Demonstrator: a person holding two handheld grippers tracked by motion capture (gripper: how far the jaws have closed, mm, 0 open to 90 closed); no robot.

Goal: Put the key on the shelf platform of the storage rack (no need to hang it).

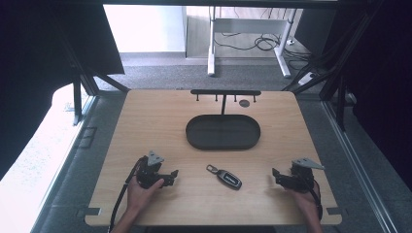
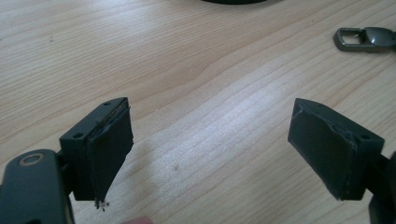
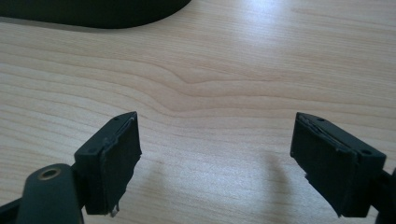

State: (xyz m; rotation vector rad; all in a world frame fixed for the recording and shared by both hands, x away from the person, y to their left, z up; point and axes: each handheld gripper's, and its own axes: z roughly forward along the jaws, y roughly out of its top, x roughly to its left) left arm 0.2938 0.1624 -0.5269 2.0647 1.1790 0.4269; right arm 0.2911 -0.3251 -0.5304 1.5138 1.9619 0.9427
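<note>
table (image 1: 145, 116): key fob (image 1: 229, 178) mid, tray (image 1: 194, 133) behind | both tongs (image 1: 171, 175) (image 1: 275, 175) agape, empty

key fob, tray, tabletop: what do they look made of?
Key fob: likely dark plastic body with a metal-looking grey loop. Tray: matte black, metal or plastic, can't tell. Tabletop: light wood or wood-look laminate, grain lines visible, slight sheen.
</note>
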